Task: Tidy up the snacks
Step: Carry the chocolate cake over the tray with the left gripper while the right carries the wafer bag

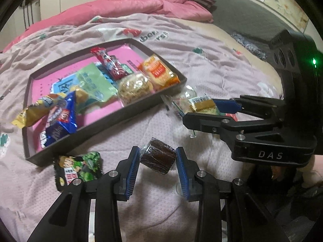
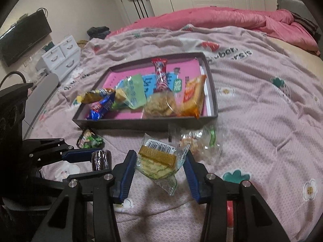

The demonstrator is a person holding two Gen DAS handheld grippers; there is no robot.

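Note:
A dark tray (image 1: 173,88) (image 2: 145,124) with a pink bottom lies on the bed and holds several wrapped snacks. My left gripper (image 1: 157,159) is shut on a dark brown wrapped cake (image 1: 158,158), also seen in the right wrist view (image 2: 101,159), held just above the blanket in front of the tray. My right gripper (image 2: 159,161) (image 1: 201,109) is shut on a clear packet with a pale green cake and a gold strip (image 2: 159,161) (image 1: 198,105), near the tray's front right corner.
A green cartoon-print snack packet (image 1: 78,167) (image 2: 89,139) lies on the blanket by the tray's front left corner. A clear crumpled packet (image 2: 198,141) lies in front of the tray. A pink duvet (image 2: 232,18) is bunched at the far side of the bed.

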